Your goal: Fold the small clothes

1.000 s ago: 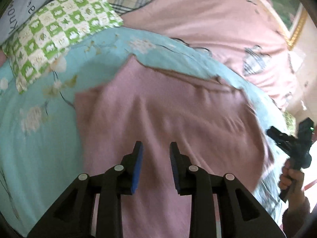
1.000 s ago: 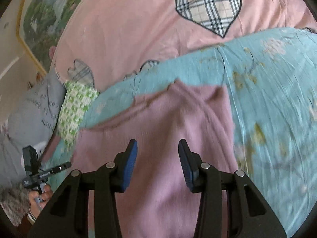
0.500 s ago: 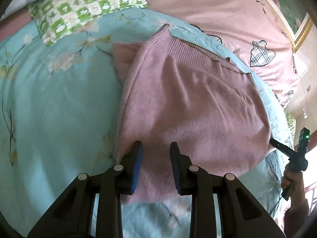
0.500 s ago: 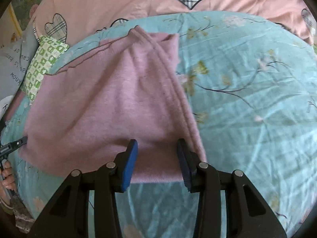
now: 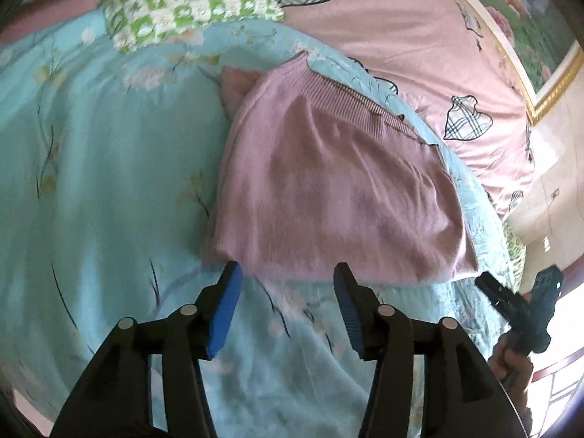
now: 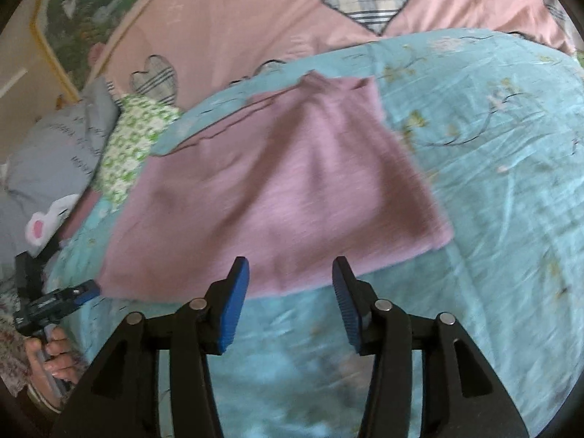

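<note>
A pink knit sweater (image 5: pixel 328 189) lies folded flat on the light blue floral sheet (image 5: pixel 102 182), ribbed hem at the far side. It also shows in the right wrist view (image 6: pixel 284 189). My left gripper (image 5: pixel 288 284) is open and empty, just short of the sweater's near edge. My right gripper (image 6: pixel 290 277) is open and empty, also just short of the near edge. Each gripper appears in the other's view: the right one (image 5: pixel 518 306) at the sweater's right corner, the left one (image 6: pixel 58 303) at its left corner.
A pink duvet with plaid hearts (image 6: pixel 255 29) lies beyond the blue sheet (image 6: pixel 492 138). A green checked pillow (image 5: pixel 182 3) and a grey pillow (image 6: pixel 54 153) lie on the left. A framed picture (image 5: pixel 529 36) hangs on the wall behind.
Both grippers have opened wider and pulled back off the sweater, which now lies folded on the sheet in front of them.
</note>
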The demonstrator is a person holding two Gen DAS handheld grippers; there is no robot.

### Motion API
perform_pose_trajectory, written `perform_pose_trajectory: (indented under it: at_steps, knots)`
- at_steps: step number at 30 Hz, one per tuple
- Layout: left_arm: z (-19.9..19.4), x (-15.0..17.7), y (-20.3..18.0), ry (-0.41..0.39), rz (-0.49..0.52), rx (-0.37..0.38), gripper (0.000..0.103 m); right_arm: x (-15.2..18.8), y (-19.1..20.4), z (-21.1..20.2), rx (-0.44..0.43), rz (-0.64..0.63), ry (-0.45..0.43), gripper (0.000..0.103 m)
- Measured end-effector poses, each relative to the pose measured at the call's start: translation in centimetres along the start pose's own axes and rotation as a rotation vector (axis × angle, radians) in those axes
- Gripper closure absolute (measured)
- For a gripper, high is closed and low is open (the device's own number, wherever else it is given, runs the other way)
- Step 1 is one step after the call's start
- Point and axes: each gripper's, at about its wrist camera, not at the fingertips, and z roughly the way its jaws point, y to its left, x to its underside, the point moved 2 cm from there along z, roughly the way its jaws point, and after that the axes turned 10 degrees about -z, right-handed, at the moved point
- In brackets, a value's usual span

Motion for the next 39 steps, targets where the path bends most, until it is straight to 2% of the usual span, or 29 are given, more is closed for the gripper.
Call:
perform_pose_trajectory:
  at_steps: [5, 10, 13, 19, 27, 30, 31, 33, 36, 39]
  knots:
    - [1.0, 1.6, 1.5, 0.042, -0.178, 0.070, 0.047, 1.9, 2.8, -0.3, -0.066, 0.019, -0.019, 0.048]
    - [1.3, 1.8, 0.7, 0.016, -0.179, 0.065, 0.047, 3.6, 3.9, -0.7, -0.096, 0.050, -0.014, 0.047]
    - [1.8, 1.4, 0.5, 0.004, -0.211, 0.077, 0.043, 4.3, 3.9, -1.1, -0.095, 0.064, -0.009, 0.047]
    - [3.7, 0.0, 0.8, -0.036, -0.294, 0.088, 0.040, 4.4, 3.7, -1.7, -0.097, 0.087, -0.020, 0.046]
    - [5.7, -2.8, 0.1, -0.098, -0.311, 0.051, 0.040, 4.1, 3.6, -1.4, -0.105, 0.094, -0.016, 0.045]
    - [6.3, -3.6, -0.6, -0.098, -0.283, 0.035, 0.045, 4.0, 3.4, -1.0, -0.105, 0.103, -0.013, 0.045]
    - [6.5, -3.9, -0.9, -0.099, -0.265, 0.023, 0.049, 4.0, 3.2, -0.8, -0.107, 0.109, -0.011, 0.045]
    - [7.0, -4.1, -1.5, -0.089, -0.237, 0.020, 0.063, 3.9, 2.9, -0.6, -0.110, 0.117, -0.010, 0.045]
    - [7.2, -4.3, -2.1, -0.095, -0.202, 0.023, 0.076, 3.7, 2.4, -0.6, -0.110, 0.119, -0.015, 0.045]
    - [6.6, -4.4, -3.5, -0.119, -0.123, -0.003, 0.082, 3.1, 1.6, -0.8, -0.105, 0.121, -0.026, 0.045]
